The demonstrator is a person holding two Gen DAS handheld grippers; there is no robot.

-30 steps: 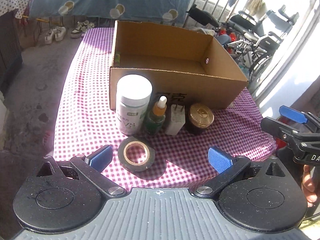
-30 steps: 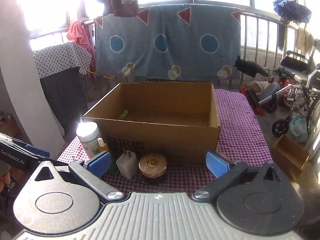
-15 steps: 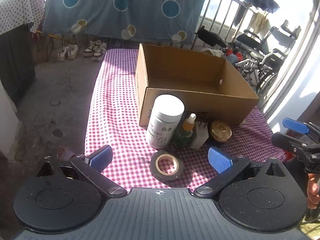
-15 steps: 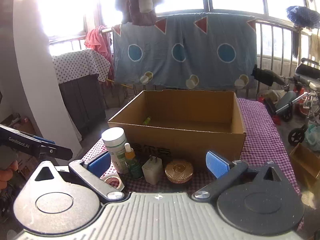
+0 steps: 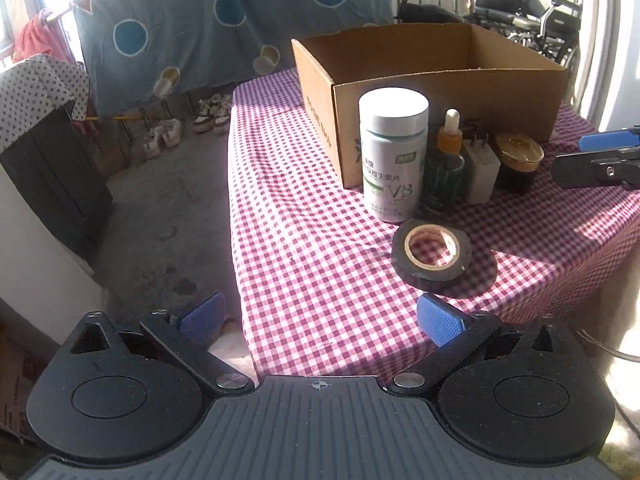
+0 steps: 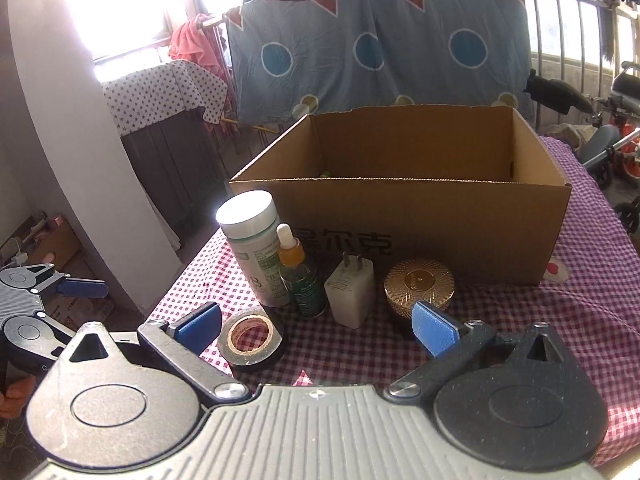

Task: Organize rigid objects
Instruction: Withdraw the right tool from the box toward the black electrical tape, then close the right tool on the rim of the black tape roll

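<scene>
An open cardboard box (image 5: pixel 440 92) (image 6: pixel 420 216) stands on a red-checked tablecloth (image 5: pixel 304 208). In front of it stand a white pill bottle (image 5: pixel 394 156) (image 6: pixel 254 248), a green dropper bottle (image 5: pixel 444 168) (image 6: pixel 300 276), a white plug adapter (image 5: pixel 482 170) (image 6: pixel 351 292) and a gold-lidded jar (image 5: pixel 518 162) (image 6: pixel 418 288). A black tape roll (image 5: pixel 432 250) (image 6: pixel 251 336) lies nearest. My left gripper (image 5: pixel 320 318) is open, off the table's near left corner. My right gripper (image 6: pixel 316 326) is open, low before the row, holding nothing.
A blue spotted sheet (image 6: pixel 380 44) hangs on a railing behind the table. A dark cabinet under a starred cloth (image 6: pixel 168 148) stands at the left. Wheelchairs (image 5: pixel 532 12) are parked at the far right. Shoes (image 5: pixel 192 124) lie on the floor.
The left gripper has swung left and back, so the table now sits to its right. The right gripper has dropped and pulled back, bringing the tape roll into view.
</scene>
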